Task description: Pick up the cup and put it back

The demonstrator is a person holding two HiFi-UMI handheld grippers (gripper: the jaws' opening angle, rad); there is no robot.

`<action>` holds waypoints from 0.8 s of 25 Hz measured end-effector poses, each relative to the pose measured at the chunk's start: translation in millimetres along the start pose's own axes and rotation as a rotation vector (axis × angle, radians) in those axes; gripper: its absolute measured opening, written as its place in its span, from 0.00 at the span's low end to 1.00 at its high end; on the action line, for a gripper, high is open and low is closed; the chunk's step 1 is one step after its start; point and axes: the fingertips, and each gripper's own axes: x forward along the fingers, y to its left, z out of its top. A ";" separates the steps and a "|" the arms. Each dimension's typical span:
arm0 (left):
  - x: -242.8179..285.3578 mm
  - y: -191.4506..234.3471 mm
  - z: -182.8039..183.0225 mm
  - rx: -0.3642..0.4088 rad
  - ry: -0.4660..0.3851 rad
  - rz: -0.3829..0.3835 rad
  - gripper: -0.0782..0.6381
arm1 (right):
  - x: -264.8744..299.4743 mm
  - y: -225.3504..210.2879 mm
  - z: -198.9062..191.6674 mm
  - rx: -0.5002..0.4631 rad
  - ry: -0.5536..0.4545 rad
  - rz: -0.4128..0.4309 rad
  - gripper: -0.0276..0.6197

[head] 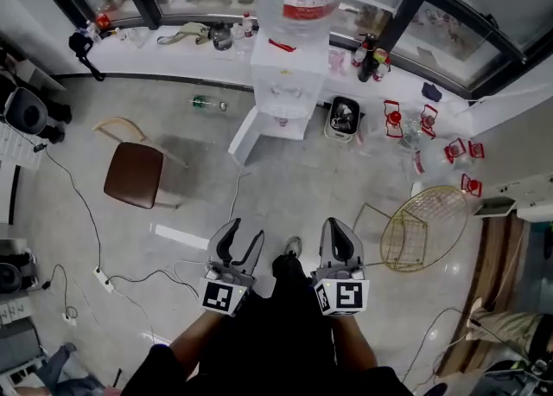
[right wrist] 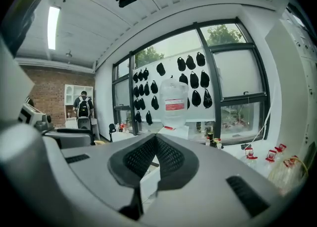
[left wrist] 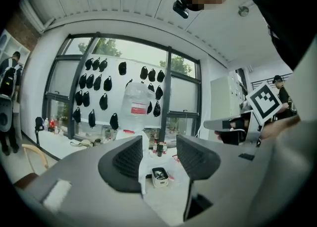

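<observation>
Left gripper (head: 242, 235) apart | right gripper (head: 338, 225) closed | floor (head: 289, 191) open to dispenser (head: 282, 83)

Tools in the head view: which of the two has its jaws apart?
The left tool: its jaws stand apart with nothing between them, while the right tool has its jaws closed together.
</observation>
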 end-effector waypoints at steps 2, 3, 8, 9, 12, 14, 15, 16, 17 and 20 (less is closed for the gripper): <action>22.0 -9.6 1.3 -0.008 -0.011 0.021 0.38 | 11.9 -24.9 -0.3 -0.008 0.004 0.025 0.03; 30.7 -12.6 -2.1 -0.010 -0.006 0.037 0.38 | 18.4 -36.5 -1.4 -0.012 0.005 0.036 0.03; 69.6 -16.3 -15.3 0.009 0.017 0.077 0.38 | 52.8 -84.5 -12.0 -0.017 0.008 0.037 0.03; 74.7 -15.3 -18.9 0.009 0.022 0.083 0.38 | 58.9 -90.2 -15.6 -0.011 0.011 0.036 0.03; 90.8 -10.9 -32.5 0.013 0.030 0.092 0.38 | 78.5 -102.7 -31.3 0.005 0.022 0.041 0.03; 107.9 -5.2 -40.7 0.022 0.017 0.087 0.38 | 93.9 -110.1 -42.3 0.009 0.021 0.046 0.03; 117.1 -1.3 -47.5 0.020 0.010 0.084 0.38 | 102.1 -113.4 -48.1 0.009 0.020 0.049 0.03; 126.8 2.8 -55.5 0.018 0.007 0.082 0.38 | 110.8 -116.3 -54.0 0.005 0.019 0.053 0.03; 136.7 7.3 -64.1 0.016 0.008 0.081 0.39 | 119.9 -119.0 -60.4 -0.001 0.020 0.059 0.03; 166.9 25.8 -91.4 0.009 0.017 0.085 0.39 | 149.9 -126.6 -84.8 -0.014 0.034 0.073 0.03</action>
